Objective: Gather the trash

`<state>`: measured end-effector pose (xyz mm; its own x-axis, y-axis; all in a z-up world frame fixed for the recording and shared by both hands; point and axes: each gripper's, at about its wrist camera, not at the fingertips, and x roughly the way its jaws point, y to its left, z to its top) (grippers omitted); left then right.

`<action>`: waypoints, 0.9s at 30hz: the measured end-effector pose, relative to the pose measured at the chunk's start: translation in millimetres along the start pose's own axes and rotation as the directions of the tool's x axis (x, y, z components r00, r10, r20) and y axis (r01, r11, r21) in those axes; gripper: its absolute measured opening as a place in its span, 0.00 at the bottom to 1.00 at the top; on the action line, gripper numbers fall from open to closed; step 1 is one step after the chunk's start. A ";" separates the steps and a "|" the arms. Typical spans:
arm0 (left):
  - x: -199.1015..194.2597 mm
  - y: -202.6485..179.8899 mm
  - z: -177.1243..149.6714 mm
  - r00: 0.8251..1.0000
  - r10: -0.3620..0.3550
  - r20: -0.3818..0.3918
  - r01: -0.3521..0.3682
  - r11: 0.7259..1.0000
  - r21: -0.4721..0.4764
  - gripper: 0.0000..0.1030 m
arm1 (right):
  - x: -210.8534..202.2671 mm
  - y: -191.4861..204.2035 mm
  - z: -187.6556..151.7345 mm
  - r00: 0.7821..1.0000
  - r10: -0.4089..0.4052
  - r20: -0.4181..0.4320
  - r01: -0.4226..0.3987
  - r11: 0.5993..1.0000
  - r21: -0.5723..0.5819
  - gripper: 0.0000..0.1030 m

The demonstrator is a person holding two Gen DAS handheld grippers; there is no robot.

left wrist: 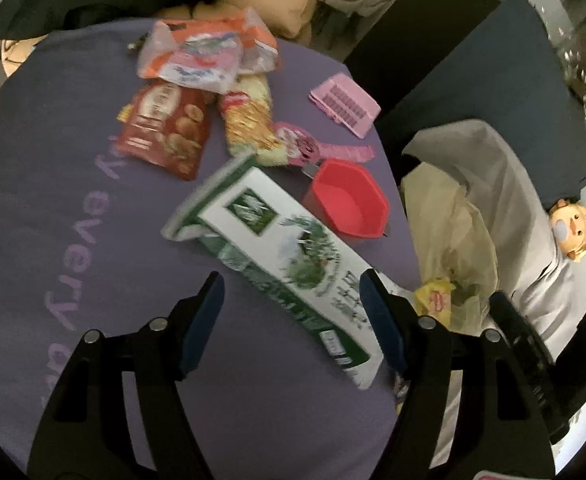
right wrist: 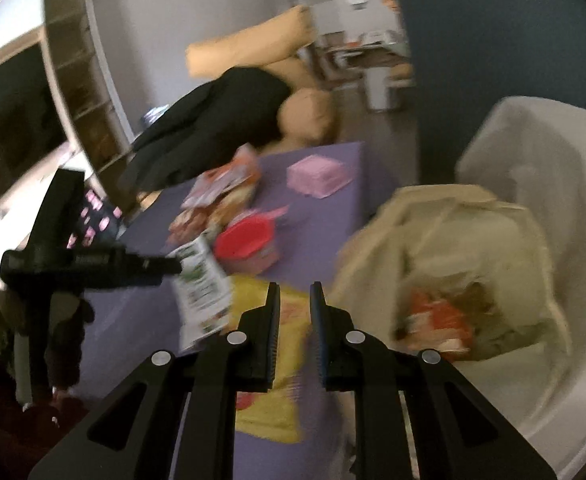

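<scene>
Fingers of the left gripper [left wrist: 291, 312] stood wide, the green-and-white carton [left wrist: 277, 264] lying slantwise between them, pads apparently clear of it. Off-centre closing risked skidding the long, glossy, flattened carton off the purple cloth [left wrist: 53, 200]. Right gripper [right wrist: 295, 312] fingers sat nearly together, a yellow wrapper [right wrist: 269, 360] between them, though blur hid any contact; the trash bag [right wrist: 453, 240] gaped just right.

The yellow wrapper [right wrist: 271, 364] is being partly hidden by gripper fingers; bag contents [right wrist: 437, 324] are being blurred beyond identification.
</scene>
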<state>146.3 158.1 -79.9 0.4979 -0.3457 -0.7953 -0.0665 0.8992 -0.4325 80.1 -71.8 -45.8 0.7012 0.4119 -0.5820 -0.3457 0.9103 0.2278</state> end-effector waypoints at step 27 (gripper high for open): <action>-30.3 49.6 -6.4 0.996 0.026 0.083 -0.022 0.999 -0.047 0.64 | 33.4 39.5 -24.1 0.970 0.155 -0.185 -0.162 0.986 -0.026 0.54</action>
<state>122.4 211.5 -79.9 0.5662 -0.2984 -0.7683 -0.1181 0.8932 -0.4340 74.8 -23.1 -75.1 0.5113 0.5329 -0.6742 -0.4706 0.8300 0.2992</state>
